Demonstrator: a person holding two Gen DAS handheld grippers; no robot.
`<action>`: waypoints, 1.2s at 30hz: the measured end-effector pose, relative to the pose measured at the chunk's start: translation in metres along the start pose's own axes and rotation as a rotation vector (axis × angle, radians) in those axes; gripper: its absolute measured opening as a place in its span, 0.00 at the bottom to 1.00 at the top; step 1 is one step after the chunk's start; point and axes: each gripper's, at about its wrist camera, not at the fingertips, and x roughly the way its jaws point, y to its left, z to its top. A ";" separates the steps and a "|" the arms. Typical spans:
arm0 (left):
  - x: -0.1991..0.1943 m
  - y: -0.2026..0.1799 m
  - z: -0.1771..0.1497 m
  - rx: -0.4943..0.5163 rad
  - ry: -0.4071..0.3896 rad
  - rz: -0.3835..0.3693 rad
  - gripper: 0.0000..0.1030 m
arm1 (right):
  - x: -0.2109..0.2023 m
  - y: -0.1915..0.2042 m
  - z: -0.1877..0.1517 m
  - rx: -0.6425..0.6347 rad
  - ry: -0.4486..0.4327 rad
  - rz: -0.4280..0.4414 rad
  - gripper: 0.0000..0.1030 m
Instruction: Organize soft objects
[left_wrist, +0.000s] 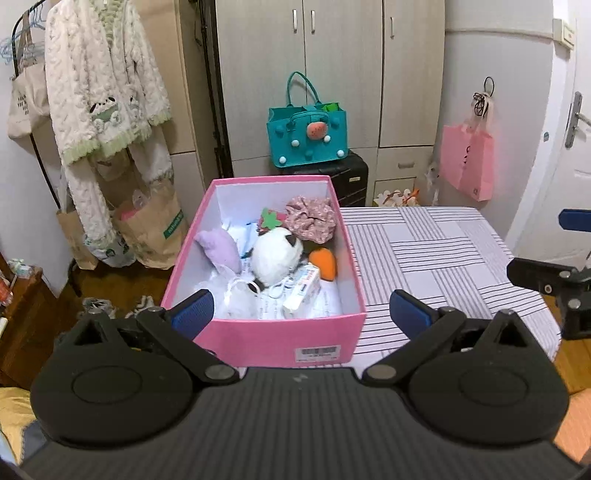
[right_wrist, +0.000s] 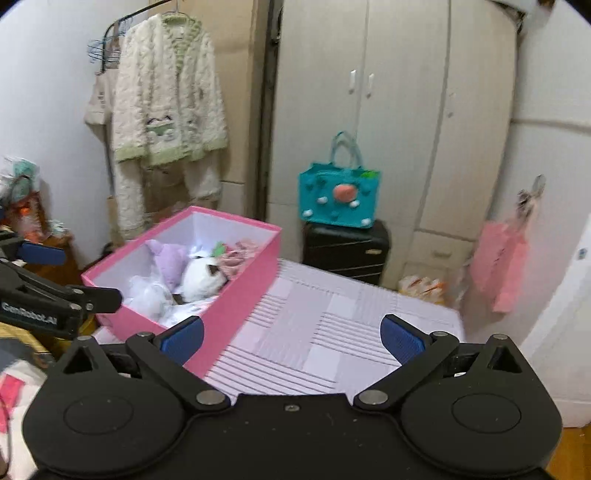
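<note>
A pink box stands on the left part of a striped table. It holds a white panda plush, a purple plush, an orange carrot toy, a floral pink scrunchie, a green felt piece and a small carton. My left gripper is open and empty, just in front of the box's near wall. My right gripper is open and empty over the table, right of the box. The panda and purple plush show there too.
A teal felt bag sits on a black suitcase by the wardrobe. A fluffy robe hangs at left above paper bags. A pink bag hangs near the door. The right gripper's body shows at the left view's right edge.
</note>
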 end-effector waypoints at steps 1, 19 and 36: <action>0.000 -0.001 -0.002 -0.003 -0.001 -0.003 1.00 | 0.000 0.000 -0.002 0.012 0.009 -0.033 1.00; 0.005 -0.014 -0.025 -0.012 -0.016 0.008 1.00 | -0.018 -0.010 -0.026 0.160 0.065 -0.117 1.00; -0.001 -0.028 -0.033 0.016 -0.037 0.010 1.00 | -0.033 -0.003 -0.035 0.135 0.048 -0.192 1.00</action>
